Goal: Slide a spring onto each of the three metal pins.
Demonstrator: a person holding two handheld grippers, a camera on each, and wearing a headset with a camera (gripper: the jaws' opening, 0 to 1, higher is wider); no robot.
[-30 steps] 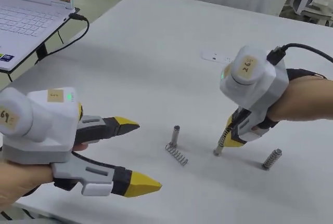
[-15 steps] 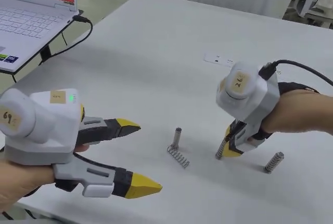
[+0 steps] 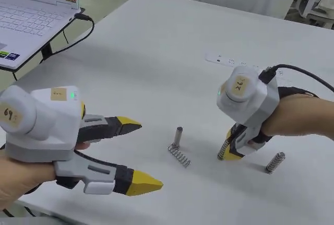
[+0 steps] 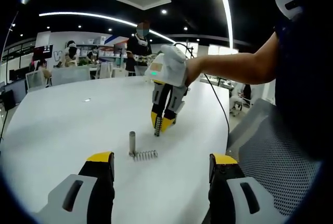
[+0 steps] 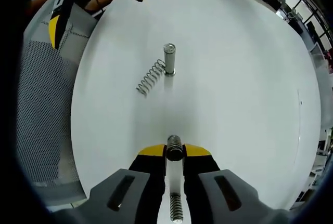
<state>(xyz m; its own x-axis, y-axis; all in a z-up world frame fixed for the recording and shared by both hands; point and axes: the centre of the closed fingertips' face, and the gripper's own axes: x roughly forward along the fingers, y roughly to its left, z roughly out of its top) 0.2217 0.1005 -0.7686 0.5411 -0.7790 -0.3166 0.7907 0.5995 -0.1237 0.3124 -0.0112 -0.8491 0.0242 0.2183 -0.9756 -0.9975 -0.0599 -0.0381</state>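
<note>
A bare metal pin (image 3: 178, 135) stands upright on the white table, with a loose spring (image 3: 178, 155) lying at its base. To its right my right gripper (image 3: 232, 151) points down, shut on a spring (image 3: 224, 150) that stands on the table; the right gripper view shows that spring (image 5: 174, 147) end-on between the yellow tips. Further right stands a third pin wearing a spring (image 3: 275, 162). My left gripper (image 3: 138, 154) hovers open at the lower left, well short of the bare pin (image 4: 132, 143) and the loose spring (image 4: 145, 155).
A laptop (image 3: 31, 6) with a black cable (image 3: 78, 31) sits off the table's left edge. A white power strip (image 3: 222, 59) lies on the table behind the right gripper. Chairs stand beyond the far edge. The table's near edge runs just under the left gripper.
The head camera has shifted a little. My right gripper stays at its pin with the spring, slightly lower. The left gripper holds its place, open.
</note>
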